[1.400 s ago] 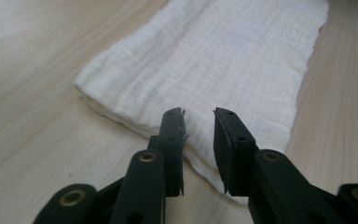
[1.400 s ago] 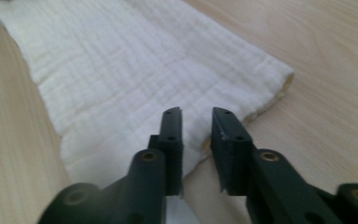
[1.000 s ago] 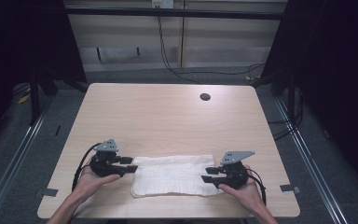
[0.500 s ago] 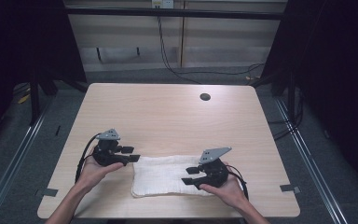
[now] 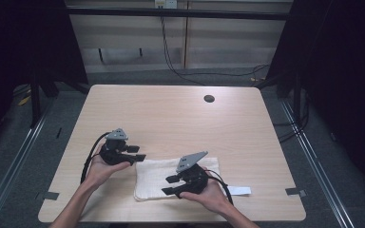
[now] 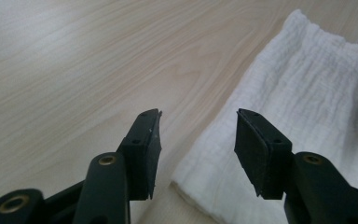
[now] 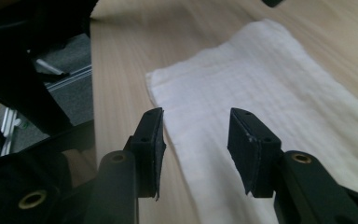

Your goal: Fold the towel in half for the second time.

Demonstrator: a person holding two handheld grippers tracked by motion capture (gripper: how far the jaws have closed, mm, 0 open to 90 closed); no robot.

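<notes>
High view, left side: my left gripper [image 5: 137, 156] sits in my left hand [image 5: 102, 167], just off the left end of the white cloth [image 5: 157, 175], on the wooden table [image 5: 171, 118]
Left gripper state: its 2 jaws stand apart with nothing between them; in the left gripper view they hang above the cloth's near corner [image 6: 279, 121] and bare wood
Cloth: folded, lying flat near my edge of the table, between my 2 hands
Right gripper: my right gripper [image 5: 169, 185] is over the cloth, held by my right hand [image 5: 209, 192]
Right gripper state: jaws have just been opening, spread wide, no pad touching the cloth [image 7: 261, 93]
Far right: a white label [image 5: 240, 190] lies just beside my right hand
</notes>
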